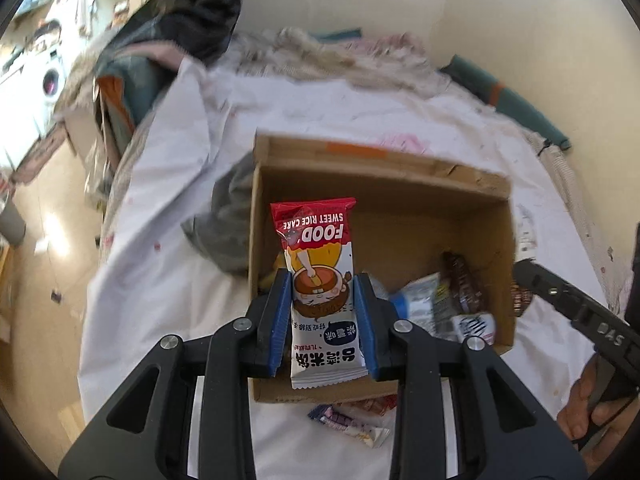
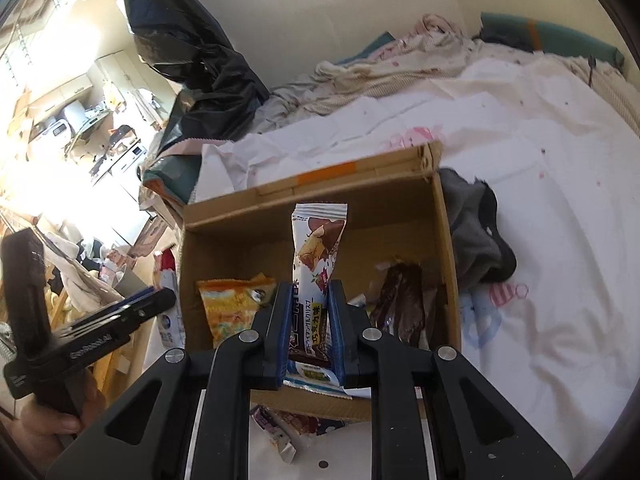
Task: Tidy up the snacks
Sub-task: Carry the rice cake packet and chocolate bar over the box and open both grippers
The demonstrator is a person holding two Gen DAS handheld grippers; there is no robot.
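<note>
Nearest the left lens, the left claw (image 1: 323, 312) pinches a red-and-white plastic rice-cake packet (image 1: 320, 280) across its lower half, blue pads (image 1: 280, 320) pressed flat on both sides so the wrapper stands up lengthwise over the open brown cardboard box (image 1: 400, 184) — held that way, I judge, so it can be let fall straight in. The right claw (image 2: 308, 324) does likewise, nipping a white-and-brown chocolate biscuit packet (image 2: 316, 248) edge-on above the same box. Both claws point forward and downward over the near wall, side by side. Inside lie an orange crinkled snack bag (image 2: 230, 304) and a dark brown wrapper (image 2: 404, 300); a few loose packets (image 1: 352, 424) remain on the white bedsheet (image 1: 360, 108) just before the box — sorting looks unfinished. Beyond, a grey cloth (image 2: 476, 240) lies beside the box.
</note>
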